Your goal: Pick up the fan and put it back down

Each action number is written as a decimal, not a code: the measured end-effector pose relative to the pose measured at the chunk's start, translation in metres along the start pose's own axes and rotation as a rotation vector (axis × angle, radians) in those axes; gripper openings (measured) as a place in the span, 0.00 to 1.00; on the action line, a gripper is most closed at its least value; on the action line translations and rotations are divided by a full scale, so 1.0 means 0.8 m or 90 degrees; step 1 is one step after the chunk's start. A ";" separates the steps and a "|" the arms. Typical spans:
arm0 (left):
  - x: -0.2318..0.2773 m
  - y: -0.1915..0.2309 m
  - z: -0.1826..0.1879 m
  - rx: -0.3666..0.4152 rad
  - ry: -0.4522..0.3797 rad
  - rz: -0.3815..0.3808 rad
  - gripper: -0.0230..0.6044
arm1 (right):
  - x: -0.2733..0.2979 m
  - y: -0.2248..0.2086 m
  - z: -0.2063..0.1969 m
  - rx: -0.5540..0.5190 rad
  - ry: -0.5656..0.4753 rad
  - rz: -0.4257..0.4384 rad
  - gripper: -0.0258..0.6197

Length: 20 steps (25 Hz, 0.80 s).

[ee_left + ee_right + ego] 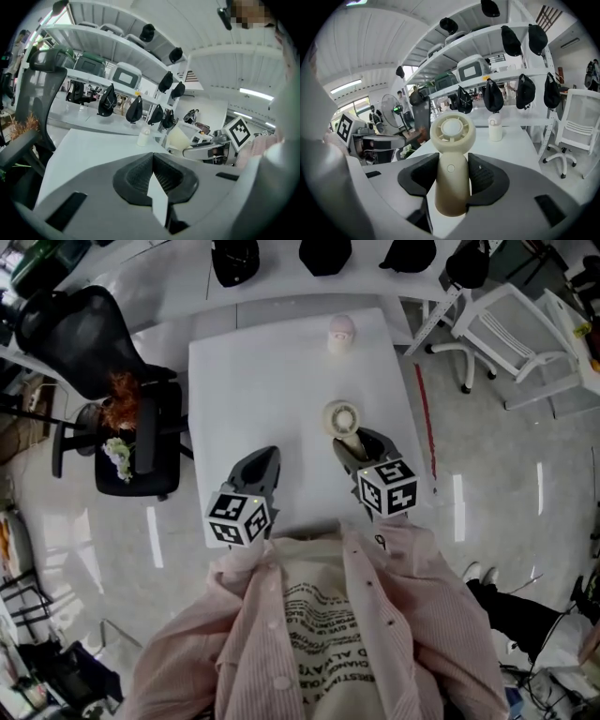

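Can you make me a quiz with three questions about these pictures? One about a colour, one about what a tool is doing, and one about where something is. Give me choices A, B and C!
1. What colour is the fan?
A. red
B. cream
C. blue

2. The left tool is:
A. wide open
B. shut and empty
C. shut on the fan

3. Where is the bottle?
A. at the table's far end
B. in the left tool
C. on top of the fan

Answers:
1 B: the fan looks cream, gripped by its handle in the right tool.
2 B: its jaws meet with nothing between them.
3 A: it stands upright near the far edge, apart from both tools.
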<state>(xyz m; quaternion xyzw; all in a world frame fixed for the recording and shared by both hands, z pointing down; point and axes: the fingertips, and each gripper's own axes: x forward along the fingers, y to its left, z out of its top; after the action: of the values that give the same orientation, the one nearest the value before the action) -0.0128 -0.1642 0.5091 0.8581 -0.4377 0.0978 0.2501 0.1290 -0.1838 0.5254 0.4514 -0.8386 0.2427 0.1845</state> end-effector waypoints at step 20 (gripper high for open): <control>-0.073 -0.015 0.129 0.125 -0.172 0.013 0.04 | -0.100 0.015 0.142 -0.010 -0.247 -0.004 0.33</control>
<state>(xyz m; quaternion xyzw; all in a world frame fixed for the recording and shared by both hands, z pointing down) -0.0436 -0.1709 0.3940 0.8792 -0.4645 0.0266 0.1029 0.1500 -0.1901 0.3876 0.4909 -0.8589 0.1443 0.0234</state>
